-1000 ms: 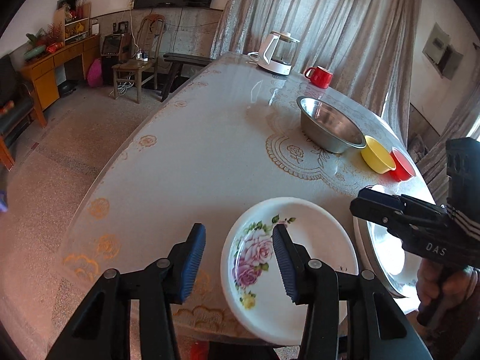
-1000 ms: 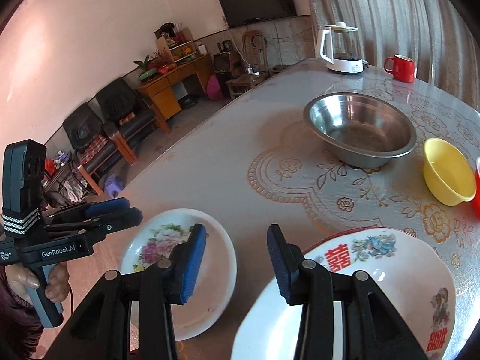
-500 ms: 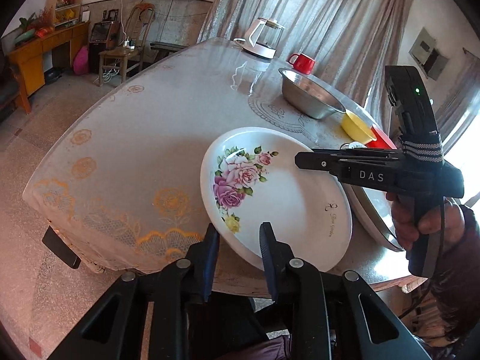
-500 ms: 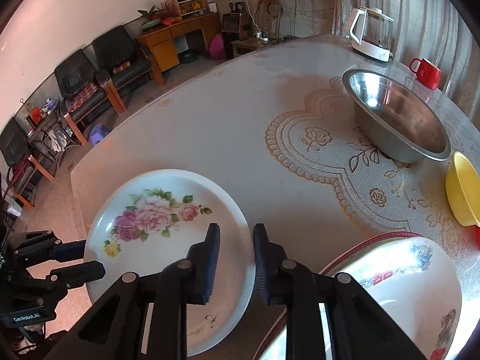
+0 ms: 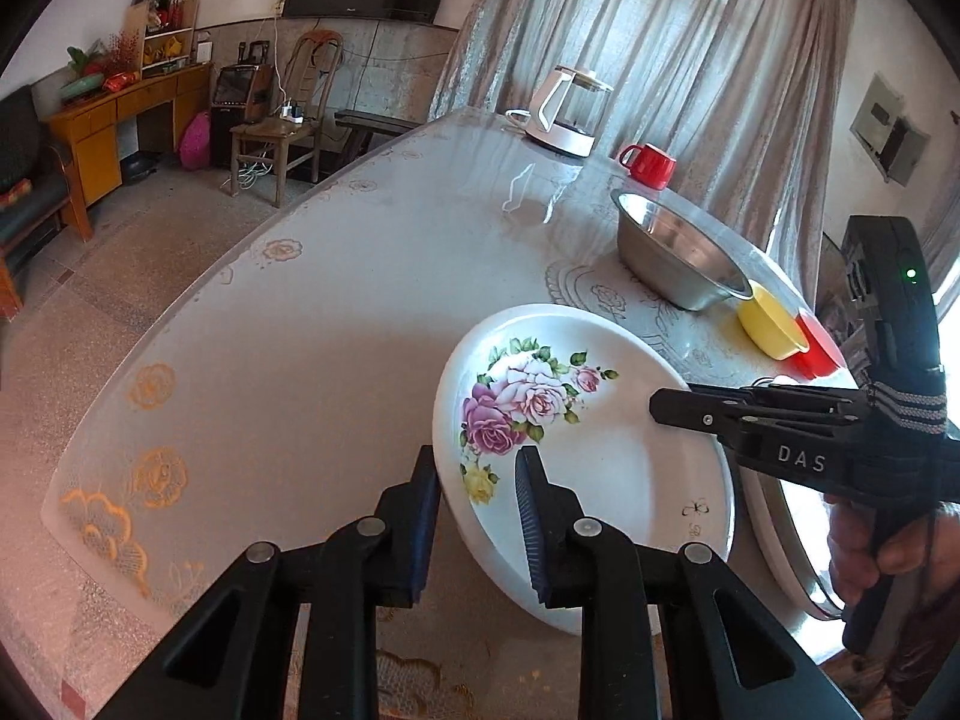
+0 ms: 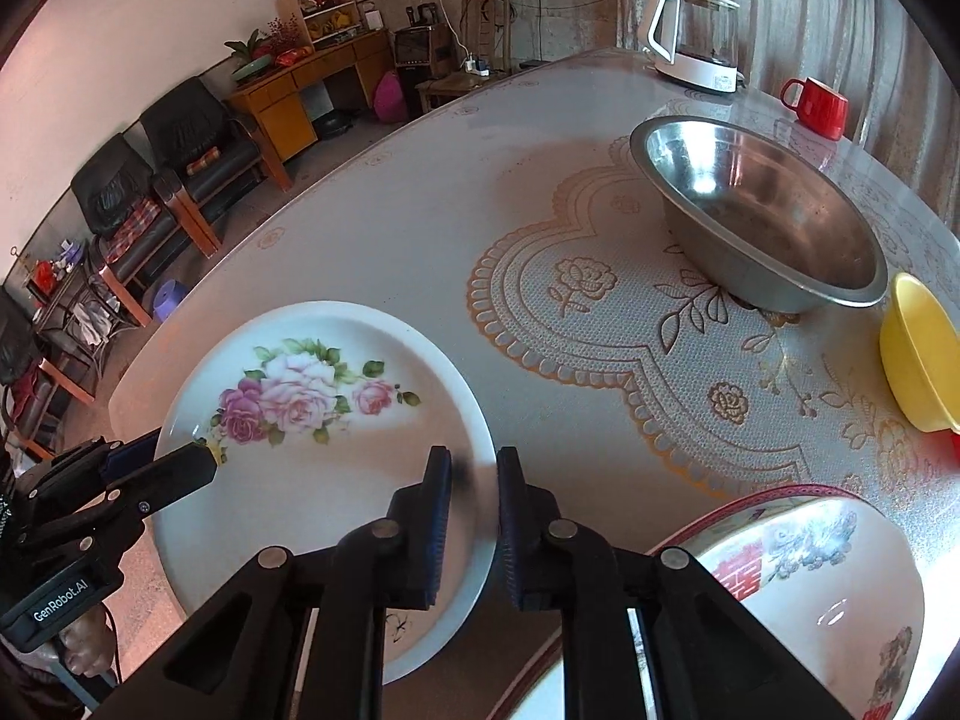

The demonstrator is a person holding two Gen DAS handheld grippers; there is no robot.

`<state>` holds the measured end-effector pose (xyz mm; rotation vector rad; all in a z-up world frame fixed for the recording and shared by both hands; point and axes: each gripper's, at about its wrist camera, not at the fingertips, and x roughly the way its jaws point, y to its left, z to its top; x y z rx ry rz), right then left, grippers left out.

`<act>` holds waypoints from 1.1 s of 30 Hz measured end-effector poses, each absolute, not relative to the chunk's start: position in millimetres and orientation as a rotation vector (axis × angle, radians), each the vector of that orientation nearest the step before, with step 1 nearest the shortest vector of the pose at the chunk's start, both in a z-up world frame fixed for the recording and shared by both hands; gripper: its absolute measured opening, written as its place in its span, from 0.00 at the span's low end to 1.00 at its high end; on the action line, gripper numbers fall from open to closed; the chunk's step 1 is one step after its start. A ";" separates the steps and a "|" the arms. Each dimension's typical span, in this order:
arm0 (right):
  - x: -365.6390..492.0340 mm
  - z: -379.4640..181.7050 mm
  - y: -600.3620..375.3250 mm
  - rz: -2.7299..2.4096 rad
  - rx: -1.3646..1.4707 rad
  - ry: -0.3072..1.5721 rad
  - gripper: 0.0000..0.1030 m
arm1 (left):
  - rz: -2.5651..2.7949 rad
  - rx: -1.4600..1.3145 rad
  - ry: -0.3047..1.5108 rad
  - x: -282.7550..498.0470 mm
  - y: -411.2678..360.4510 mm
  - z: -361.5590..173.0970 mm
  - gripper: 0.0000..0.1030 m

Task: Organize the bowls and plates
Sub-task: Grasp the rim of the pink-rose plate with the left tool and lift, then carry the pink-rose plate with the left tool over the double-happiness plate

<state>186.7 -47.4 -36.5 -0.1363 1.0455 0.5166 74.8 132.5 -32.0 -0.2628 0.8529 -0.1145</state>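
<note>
A white plate with pink roses (image 5: 600,450) (image 6: 312,480) lies near the front edge of the table. My left gripper (image 5: 477,480) straddles its left rim, one pad under the edge and one on the inside, shut on it. My right gripper (image 6: 474,474) is shut on the opposite rim. Each gripper shows in the other's view, the left gripper (image 6: 180,468) and the right gripper (image 5: 660,405). A big white plate with a red rim (image 6: 810,570) sits just right of the rose plate. Farther back stand a steel bowl (image 6: 762,222), a yellow bowl (image 6: 918,354) and a red bowl (image 5: 816,348).
A red mug (image 6: 819,108) and a white kettle (image 6: 696,42) stand at the table's far end by the curtain. The table (image 5: 330,330) has a lace-pattern cover. Chairs, a wooden cabinet and floor lie beyond its left edge.
Both grippers stood open above the plates a second ago. They have come down and shut on opposite rims of the rose plate; the right one shifted left off the red-rimmed plate.
</note>
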 end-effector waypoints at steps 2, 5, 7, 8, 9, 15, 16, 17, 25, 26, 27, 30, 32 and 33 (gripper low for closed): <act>187.4 -37.0 -45.4 0.517 -0.150 1.048 0.16 | -0.114 -0.268 0.863 78.8 135.2 -37.1 0.24; 185.8 -38.3 -37.7 0.519 -0.181 1.053 0.19 | -0.112 -0.259 0.852 81.0 133.4 -38.6 0.24; 186.2 -39.4 -32.7 0.527 -0.201 1.057 0.23 | -0.107 -0.247 0.852 82.2 130.1 -41.6 0.24; 186.1 -39.5 -31.0 0.527 -0.209 1.056 0.23 | -0.098 -0.242 0.838 80.9 128.6 -41.8 0.24; 186.0 -39.5 -30.0 0.522 -0.208 1.055 0.23 | -0.091 -0.236 0.830 79.7 127.1 -42.3 0.24; 185.4 -37.1 -42.3 0.503 -0.113 1.020 0.15 | -0.094 -0.288 0.829 77.7 133.1 -42.2 0.24; 185.4 -36.4 -43.9 0.506 -0.098 1.018 0.14 | -0.092 -0.295 0.832 77.4 133.3 -41.8 0.24; 185.3 -35.2 -46.0 0.510 -0.081 1.016 0.13 | -0.091 -0.297 0.832 77.0 133.1 -41.3 0.24; 178.9 -24.9 -59.7 0.529 0.018 0.998 0.13 | -0.086 -0.338 0.810 73.4 133.6 -34.3 0.24; 178.3 -24.6 -61.0 0.534 0.031 0.998 0.13 | -0.088 -0.338 0.807 73.7 133.2 -33.3 0.24; 180.2 -24.6 -61.6 0.537 0.039 0.996 0.13 | -0.088 -0.339 0.803 73.4 133.4 -32.2 0.24; 177.4 -22.9 -62.2 0.543 0.061 0.988 0.13 | -0.096 -0.338 0.788 72.0 133.6 -27.6 0.24; 176.0 -21.5 -64.5 0.539 0.070 0.978 0.13 | -0.102 -0.334 0.782 71.3 132.9 -25.0 0.24; 175.2 -20.2 -68.0 0.538 0.077 0.976 0.13 | -0.106 -0.331 0.779 70.7 132.2 -23.9 0.24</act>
